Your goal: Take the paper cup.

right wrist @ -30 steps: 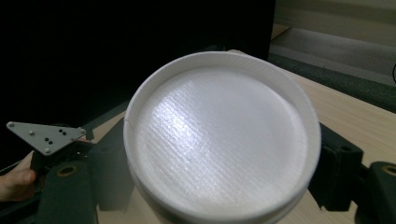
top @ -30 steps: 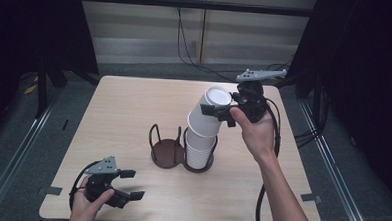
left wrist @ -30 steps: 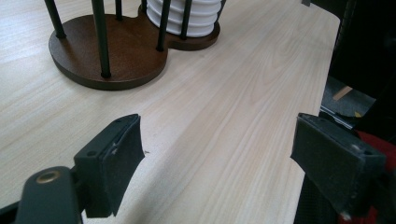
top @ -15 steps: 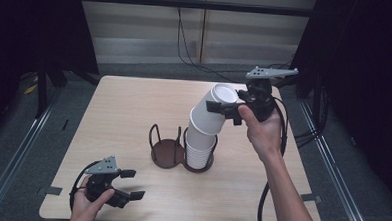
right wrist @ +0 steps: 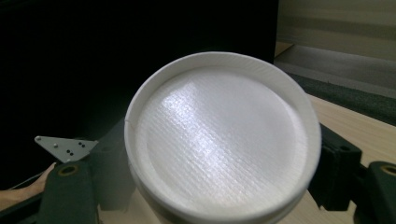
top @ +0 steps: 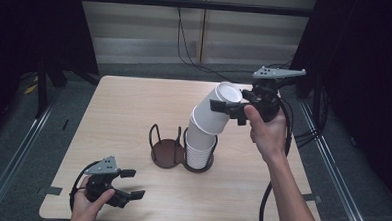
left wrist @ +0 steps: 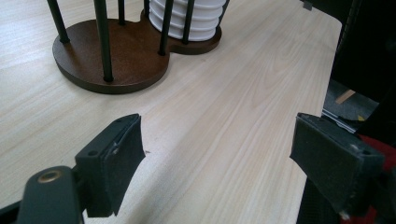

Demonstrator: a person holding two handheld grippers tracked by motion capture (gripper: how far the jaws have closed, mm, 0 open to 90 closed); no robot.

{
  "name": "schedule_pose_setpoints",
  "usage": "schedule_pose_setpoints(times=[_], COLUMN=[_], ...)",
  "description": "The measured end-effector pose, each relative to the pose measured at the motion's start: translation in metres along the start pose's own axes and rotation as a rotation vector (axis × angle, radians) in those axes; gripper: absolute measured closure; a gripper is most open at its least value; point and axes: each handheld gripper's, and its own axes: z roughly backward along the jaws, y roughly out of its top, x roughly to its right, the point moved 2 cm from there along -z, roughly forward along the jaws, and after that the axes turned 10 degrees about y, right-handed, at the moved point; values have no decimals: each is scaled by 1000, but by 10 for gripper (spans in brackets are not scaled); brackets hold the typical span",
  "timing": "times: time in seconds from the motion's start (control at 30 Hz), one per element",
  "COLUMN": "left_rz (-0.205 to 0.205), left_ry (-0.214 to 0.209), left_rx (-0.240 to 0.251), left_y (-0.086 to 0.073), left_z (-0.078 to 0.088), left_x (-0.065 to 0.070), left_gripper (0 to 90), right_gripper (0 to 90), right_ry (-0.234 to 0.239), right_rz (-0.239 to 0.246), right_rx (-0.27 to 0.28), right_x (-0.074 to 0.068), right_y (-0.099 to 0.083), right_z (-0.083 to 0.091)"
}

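Plain white cup [top: 218,107], no readable writing

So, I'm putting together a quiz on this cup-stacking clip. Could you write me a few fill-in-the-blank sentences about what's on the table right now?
1. The right gripper is shut on a white ____ turned upside down.
2. The stack of cups stands in the ____ ring of the dark holder, as the high view shows it.
3. The left gripper is open, with ____ between its jaws.
4. The holder stands on a ____ table.

Missing words: cup; right; nothing; wooden
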Motion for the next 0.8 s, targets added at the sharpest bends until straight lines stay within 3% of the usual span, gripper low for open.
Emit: schedule_pose_setpoints(times=[0.07, 0.1, 0.2, 0.33, 0.6, 0.67, 0.8], left_rz=[3, 33, 58, 55, -1, -27, -23], left_ry=[0, 6, -7, -1, -1, 24, 14], left_rx=[1, 10, 19, 16, 6, 21, 37], left_y=[0, 0, 1, 2, 11, 20, 26], left_z=[0, -1, -2, -4, -9, -11, -12], left_x=[0, 0, 0, 1, 9, 12, 14], left_gripper=[167, 168, 171, 171, 162, 162, 163], right_gripper=[238, 239, 240, 242, 243, 243, 243], right_ry=[2, 13, 24, 19, 27, 26, 23], right_rz=[2, 5, 5, 3, -18, -18, -15], right_rx=[4, 11, 24, 25, 56, 58, 56], right_x=[-1, -2, -3, -3, 0, -1, -3], right_y=[0, 0, -1, -3, -11, -14, -17], right_z=[1, 5, 9, 16, 28, 31, 33])
